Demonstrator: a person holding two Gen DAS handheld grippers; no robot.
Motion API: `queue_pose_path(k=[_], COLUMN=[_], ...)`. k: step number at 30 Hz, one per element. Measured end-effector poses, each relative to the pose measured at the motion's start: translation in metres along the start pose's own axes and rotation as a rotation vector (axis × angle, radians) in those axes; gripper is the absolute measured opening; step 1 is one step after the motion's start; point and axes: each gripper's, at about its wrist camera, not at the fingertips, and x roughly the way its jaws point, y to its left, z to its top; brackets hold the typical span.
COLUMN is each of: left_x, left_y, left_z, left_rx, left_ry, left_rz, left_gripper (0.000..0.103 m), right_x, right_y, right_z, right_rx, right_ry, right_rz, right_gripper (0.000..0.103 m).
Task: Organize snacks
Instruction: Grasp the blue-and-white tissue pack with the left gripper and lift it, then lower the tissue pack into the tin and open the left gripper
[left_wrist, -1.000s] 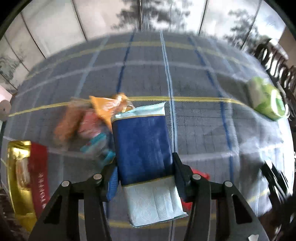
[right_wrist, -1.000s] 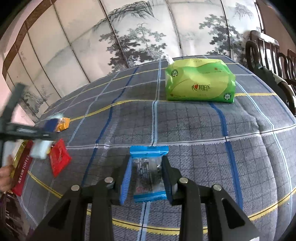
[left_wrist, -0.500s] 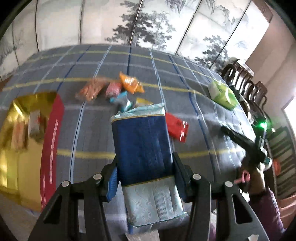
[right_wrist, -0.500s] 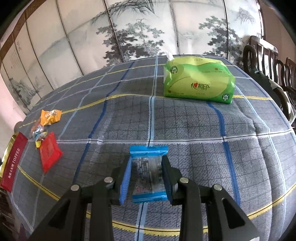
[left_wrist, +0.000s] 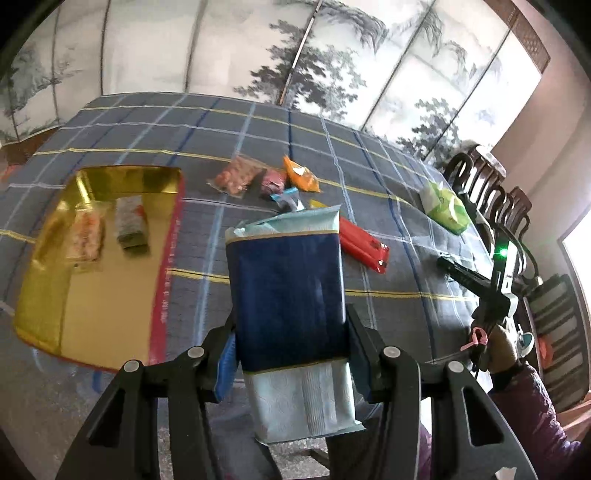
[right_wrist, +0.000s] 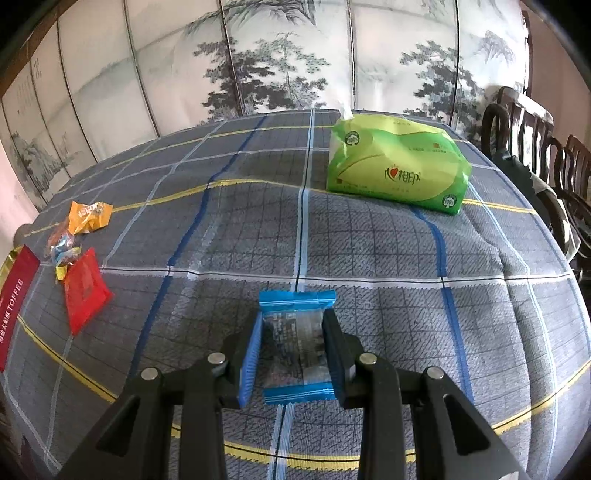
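Left gripper (left_wrist: 290, 354) clenched on navy-and-pale-blue packet (left_wrist: 288, 291), held upright between both pads, above the near edge of the plaid tablecloth (left_wrist: 207, 206); packet's crimped top at 12 o'clock, pale lower end poking out at 6 o'clock past the fingers. Gold tray (left_wrist: 107, 291) with red rim at 9 o'clock of the packet, holding two wrapped snacks: pinkish packet (left_wrist: 86, 234) and grey-green bar (left_wrist: 130, 221), side by side, apart. Loose cluster at 12 o'clock beyond the held packet: clear bag of reddish pieces (left_wrist: 236, 176), dark pink wrapper (left_wrist: 272, 181), orange wrapper (left_wrist: 300, 174), small blue wrapper (left_wrist: 286, 195) partly hidden behind the packet top. Red sachet (left_wrist: 364, 245) at 2 o'clock, flat on cloth. Green tissue pack (left_wrist: 445, 206) farther out at 2 o'clock, near table edge. Right gripper (right_wrist: 293, 350) closed on blue-ended clear snack packet (right_wrist: 295, 343), pads pressing both long sides; packet low over or on the cloth, contact not discernible. In right wrist view, green tissue pack (right_wrist: 397, 168) at 1 o'clock, well apart; orange wrapper (right_wrist: 88, 216), red sachet (right_wrist: 84, 290) and tray's red rim (right_wrist: 14, 295) at 9 to 10 o'clock.
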Motion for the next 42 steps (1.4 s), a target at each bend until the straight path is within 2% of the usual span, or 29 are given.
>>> queue_pose_path(k=[10,18,28,42], left_x=[-0.02,0.001,0.032,0.044], left_y=[0.065,0.11,0.14,0.179], left_z=[0.009,0.018,0.027,0.024], left_rx=[-0.044,-0.057,-0.014,-0.056], left_ry=[-0.03,0.003,0.037,0.06], left_rz=[0.132,0.227,0.322,0.397], left_gripper=[0.046,0.046,0.046,0.046], right_x=[0.001,0.001,0.001,0.0], right_y=[0.004,0.004,0.005,0.005], right_z=[0.0,0.0,0.0,-0.002], right_rx=[-0.015,-0.015,-0.021,-0.037], right_ry=[0.003,0.003,0.004,0.007], right_rz=[-0.019,-0.02,-0.027,-0.045], right_gripper=[0.032,0.033,0.033,0.033])
